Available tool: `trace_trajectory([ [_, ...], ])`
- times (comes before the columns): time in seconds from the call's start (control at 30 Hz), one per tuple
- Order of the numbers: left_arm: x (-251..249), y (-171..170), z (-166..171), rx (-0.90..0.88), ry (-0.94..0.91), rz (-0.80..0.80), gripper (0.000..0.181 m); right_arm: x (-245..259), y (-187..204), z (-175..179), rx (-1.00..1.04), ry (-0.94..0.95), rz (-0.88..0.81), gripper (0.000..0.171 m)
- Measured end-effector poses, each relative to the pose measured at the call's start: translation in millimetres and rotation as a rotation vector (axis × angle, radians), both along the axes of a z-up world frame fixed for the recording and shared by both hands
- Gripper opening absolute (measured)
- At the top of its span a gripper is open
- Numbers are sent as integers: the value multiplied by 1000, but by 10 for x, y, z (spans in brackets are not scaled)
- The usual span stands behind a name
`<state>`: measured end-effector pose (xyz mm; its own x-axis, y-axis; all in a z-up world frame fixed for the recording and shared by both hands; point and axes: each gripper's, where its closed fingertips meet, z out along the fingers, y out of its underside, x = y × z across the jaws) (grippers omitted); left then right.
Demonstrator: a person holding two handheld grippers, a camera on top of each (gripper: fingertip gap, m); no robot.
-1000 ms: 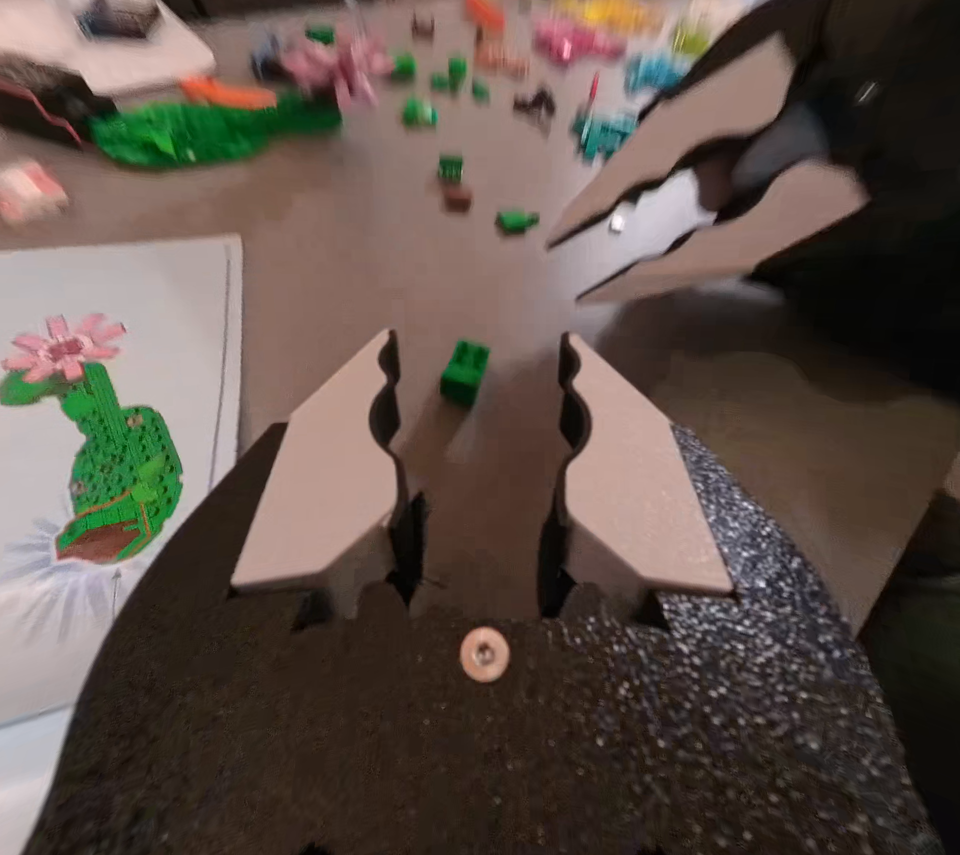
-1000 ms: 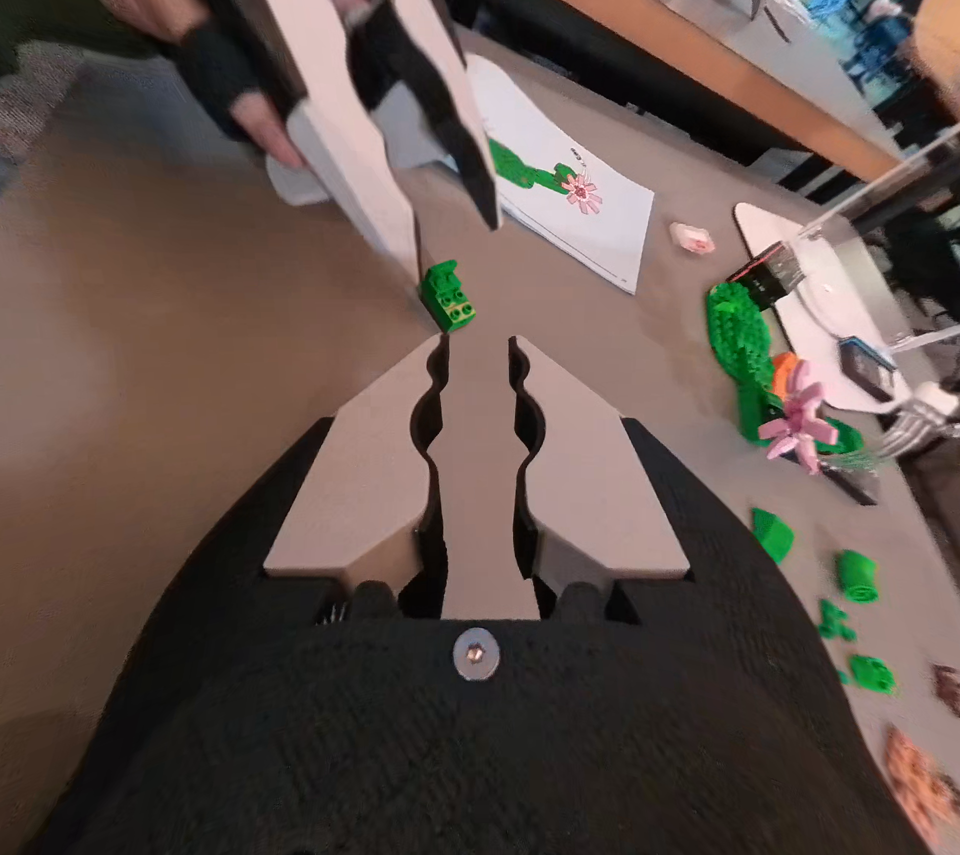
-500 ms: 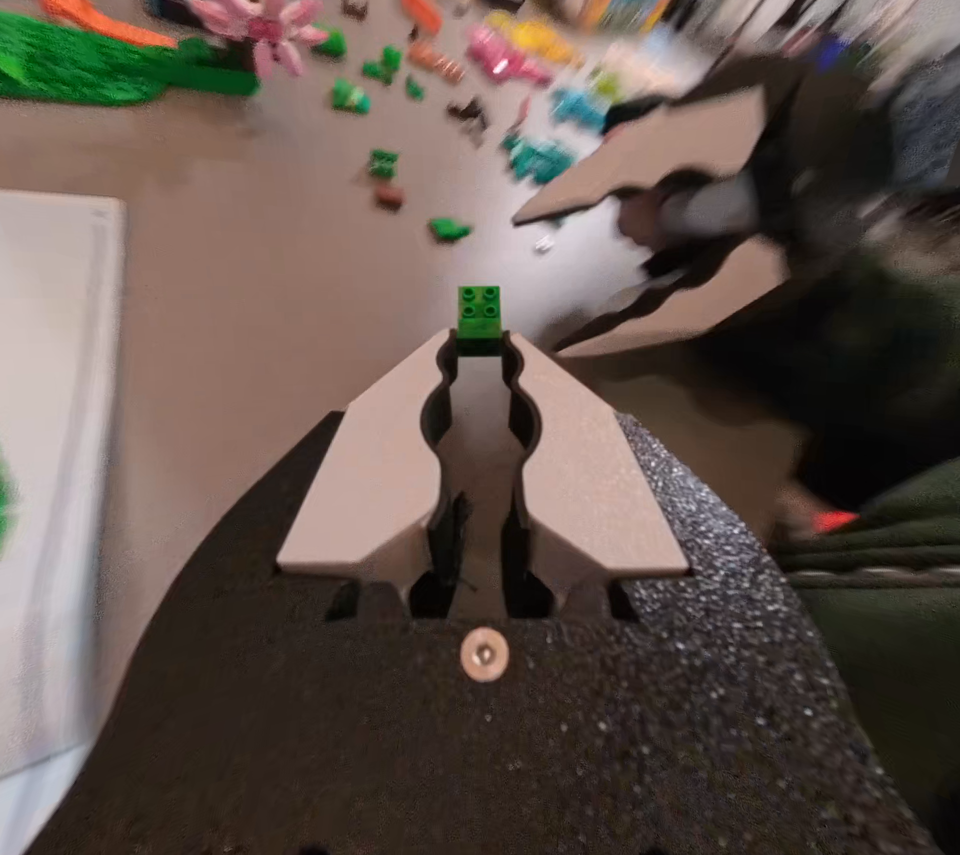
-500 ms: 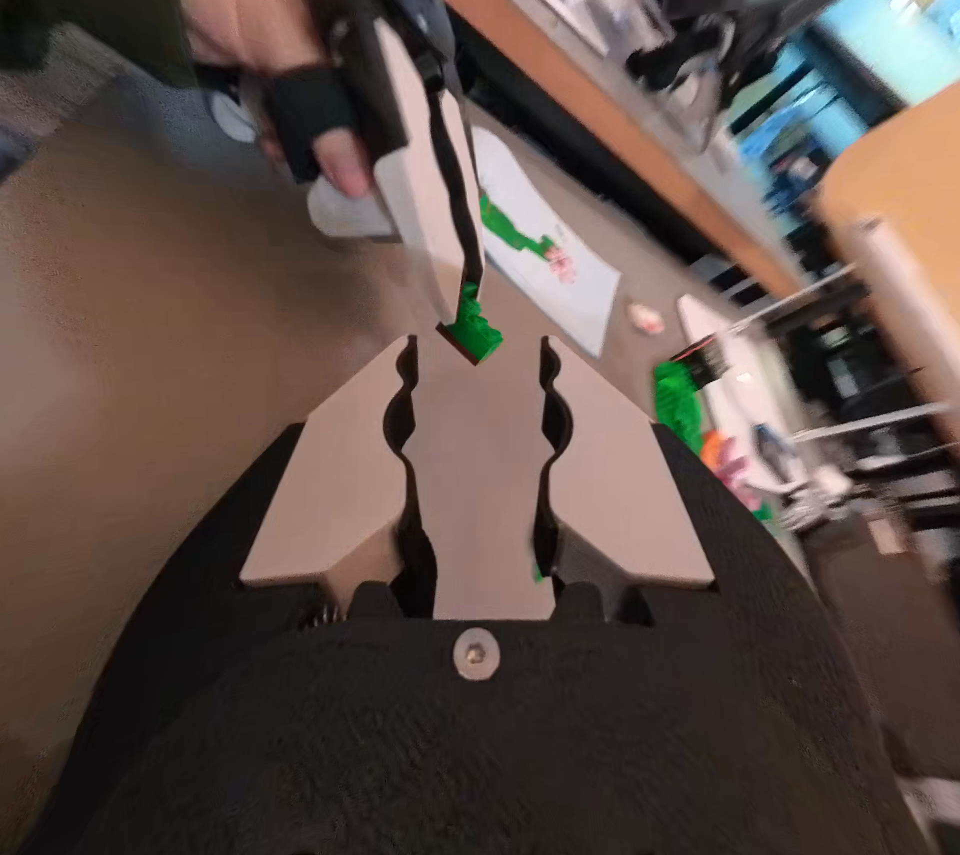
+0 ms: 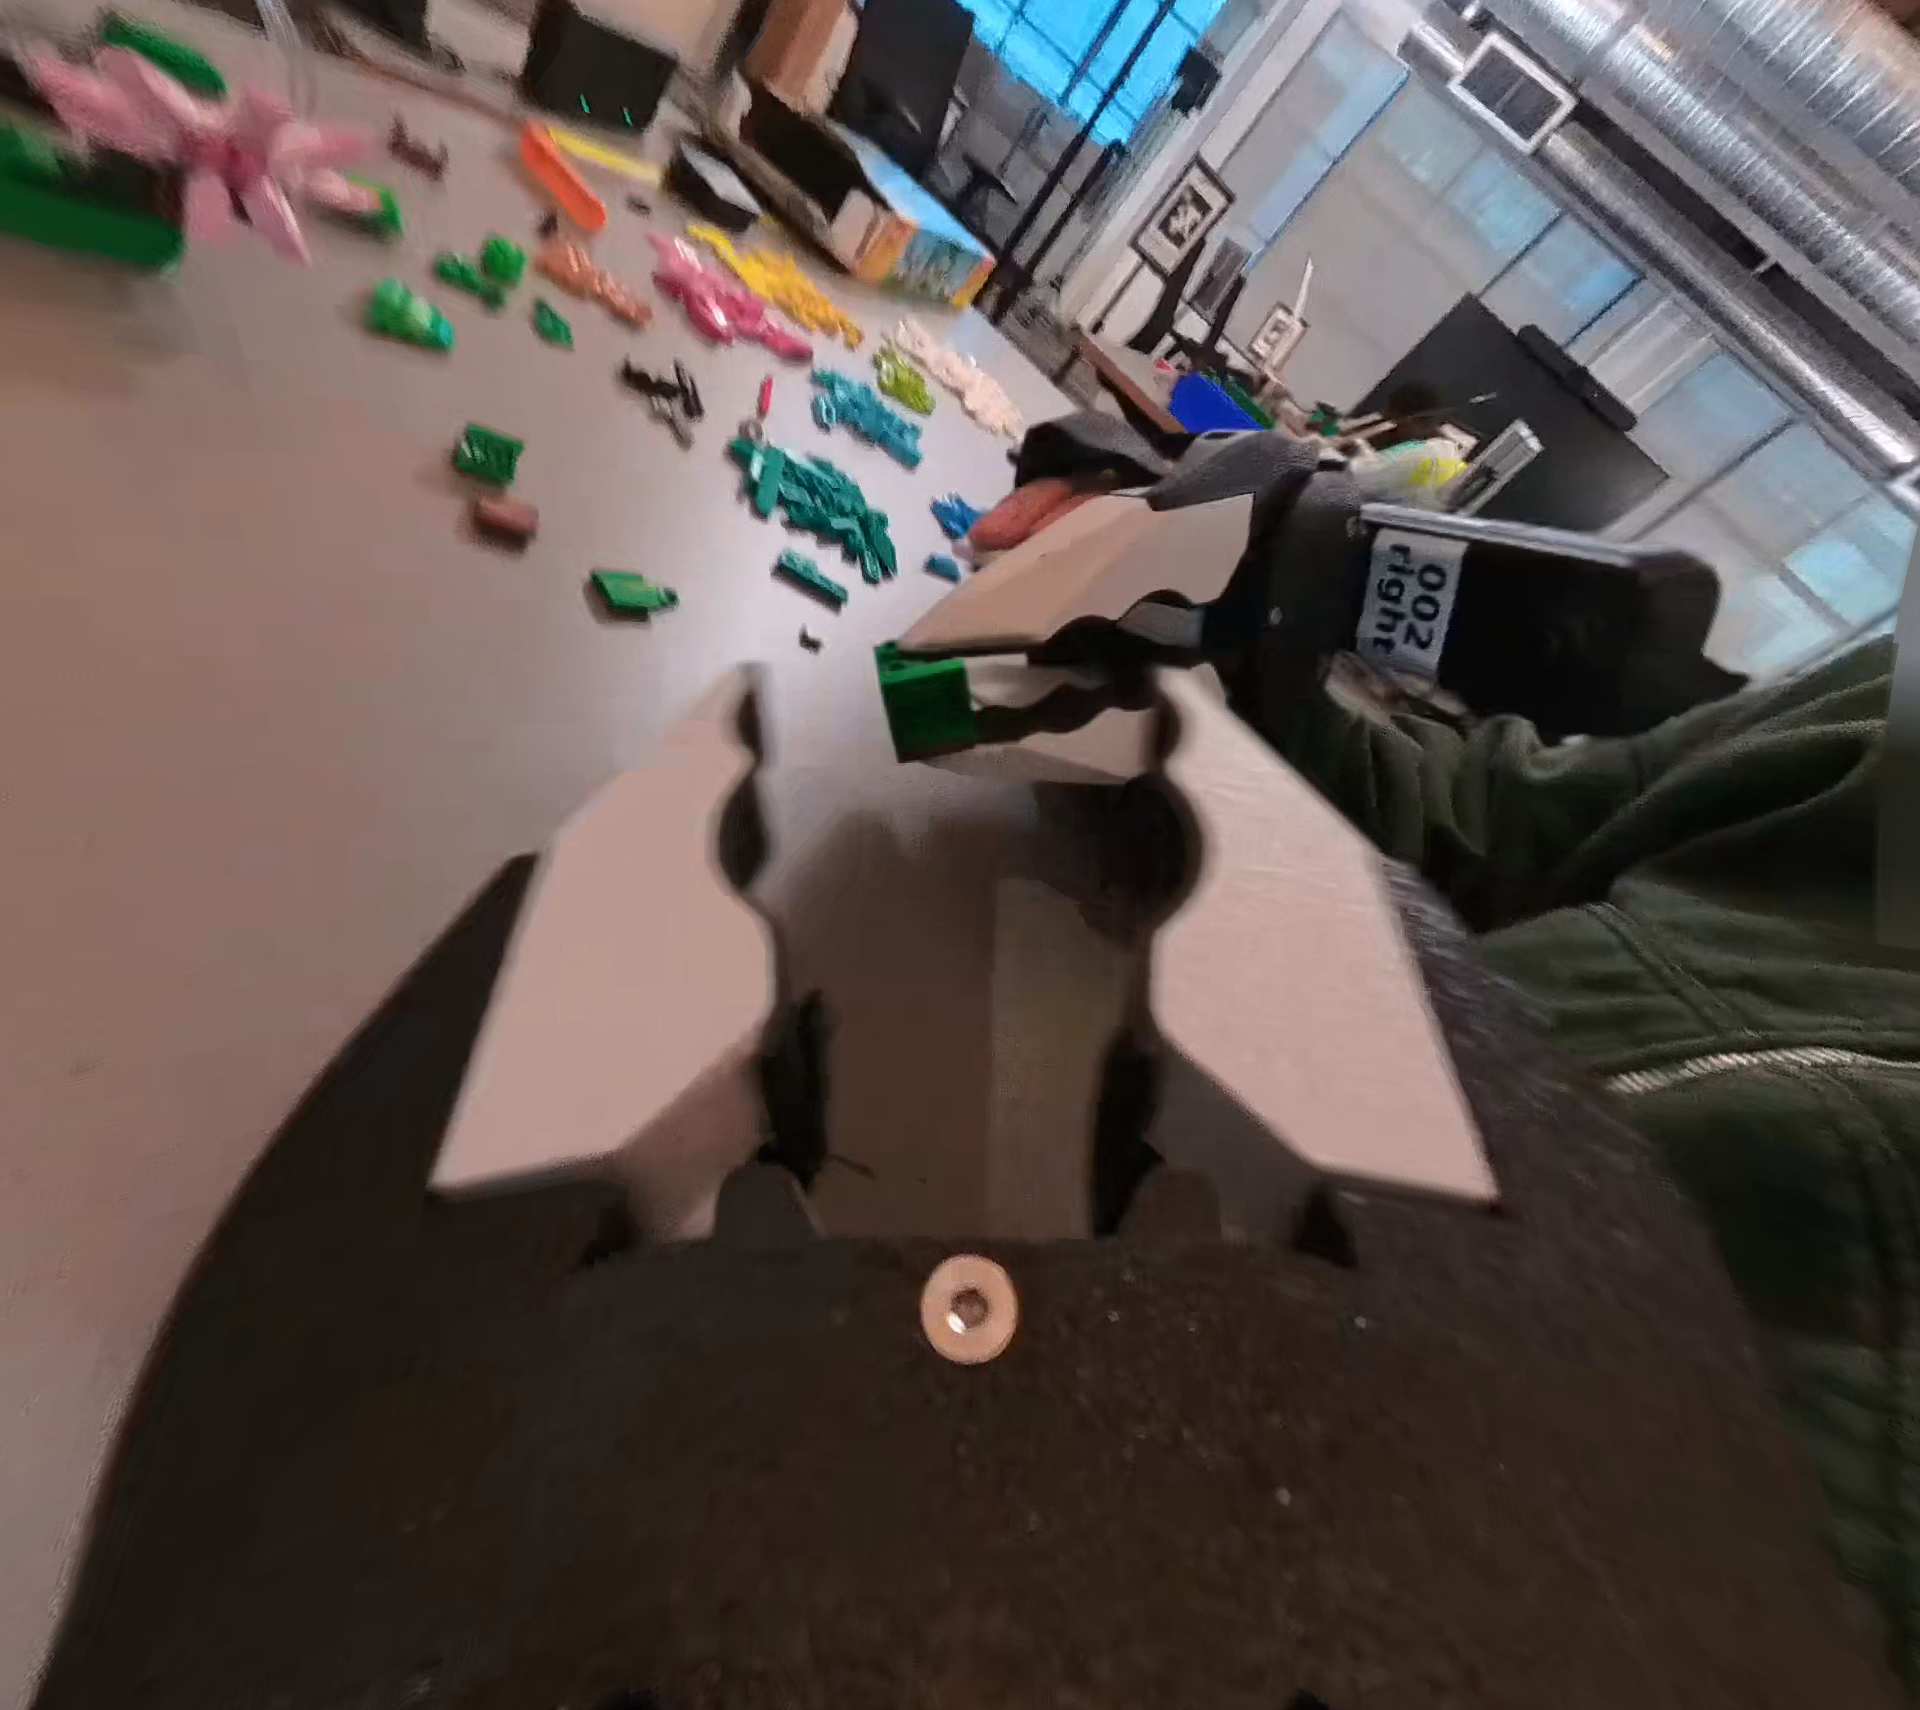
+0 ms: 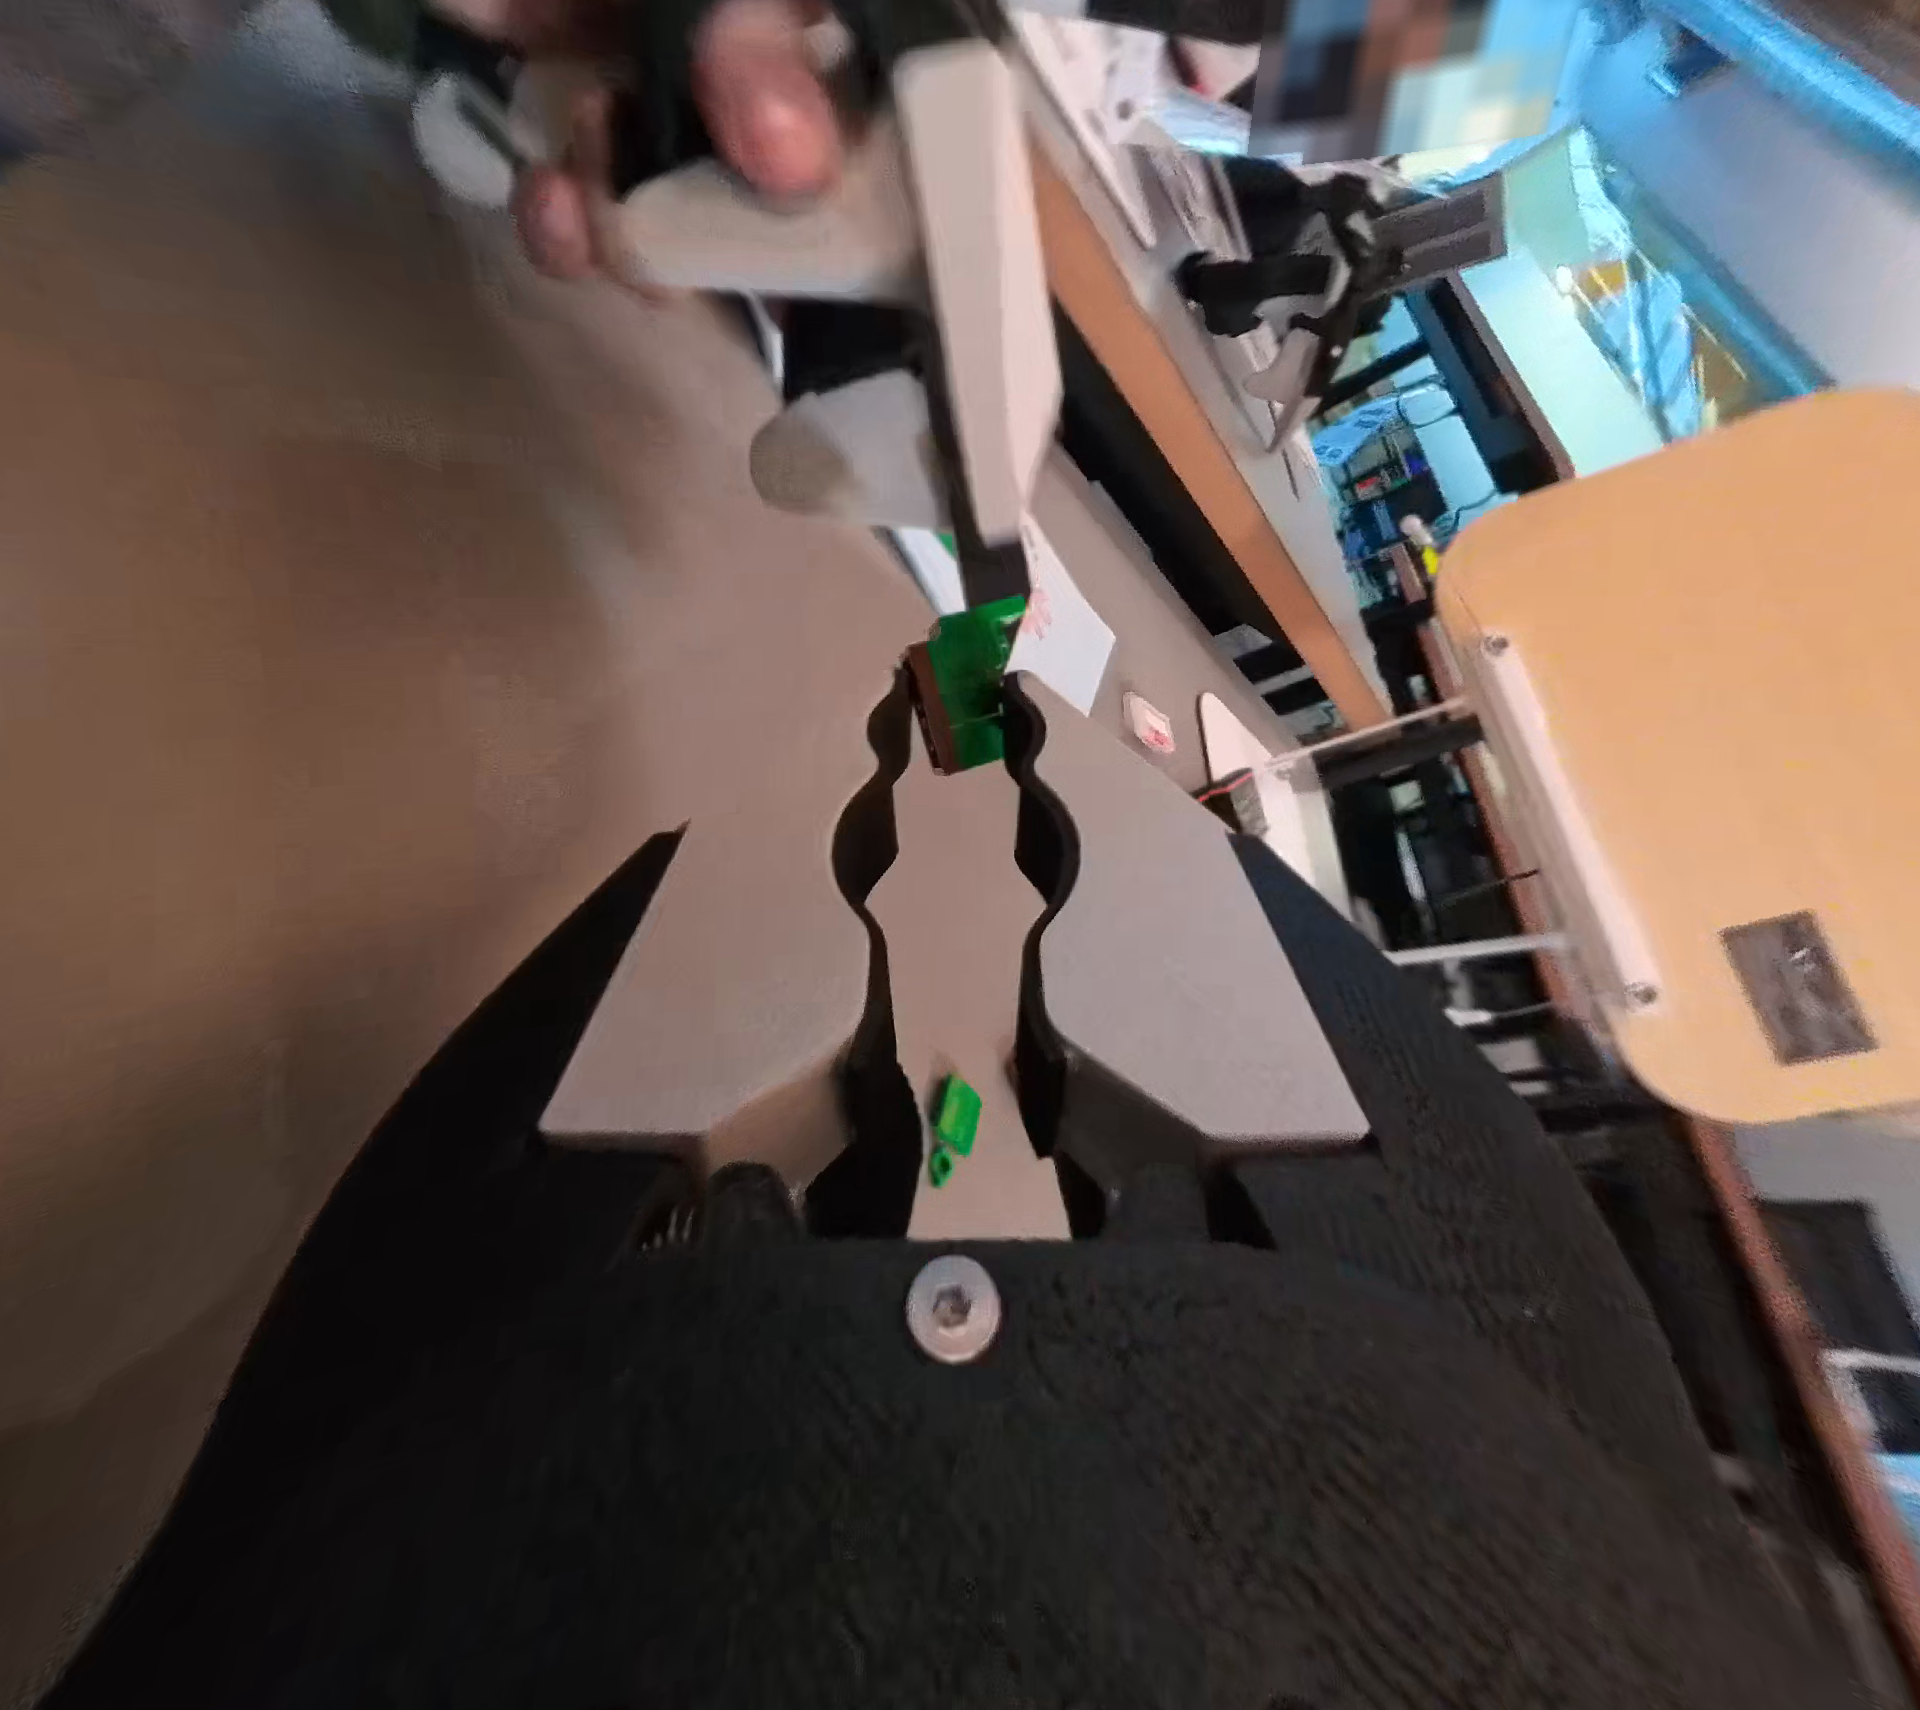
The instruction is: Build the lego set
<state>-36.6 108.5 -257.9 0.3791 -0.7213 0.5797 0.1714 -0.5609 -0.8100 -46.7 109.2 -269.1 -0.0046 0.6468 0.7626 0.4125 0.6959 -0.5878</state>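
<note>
Left gripper (image 5: pixel 956 715): yours stands released, fingers spread wide, holding nothing, just beside the green brick.
Green brick (image 5: pixel 925 710): lifted above the tabletop (image 5: pixel 260 725), pinched at your right gripper's tips.
Right gripper (image 6: pixel 956 704): clenched on the green brick.
Loose pieces (image 5: pixel 810 497): scattered on the tabletop beyond the green brick.

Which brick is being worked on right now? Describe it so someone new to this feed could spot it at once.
Start at the tan table strewn with colour-sorted bricks, then look up to the right gripper held above it. The green brick is pinched at its fingertips, just ahead of the open left gripper. Unlike the other green pieces, it is off the table and has a dark brown layer on one side.
</note>
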Motion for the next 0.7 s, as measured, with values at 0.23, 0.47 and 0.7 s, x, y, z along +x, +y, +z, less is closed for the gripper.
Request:
trace_trajectory([
  [0.23,91,-90,337,346,-20,44,51,39,-135,602,-737,483,241,15],
  [0.47,164,-186,603,554,-44,118,13,187,-185,820,-1110,670,493,15],
  [0.7,230,-185,584,602,26,152,28,180,-234,874,-1156,692,540,15],
])
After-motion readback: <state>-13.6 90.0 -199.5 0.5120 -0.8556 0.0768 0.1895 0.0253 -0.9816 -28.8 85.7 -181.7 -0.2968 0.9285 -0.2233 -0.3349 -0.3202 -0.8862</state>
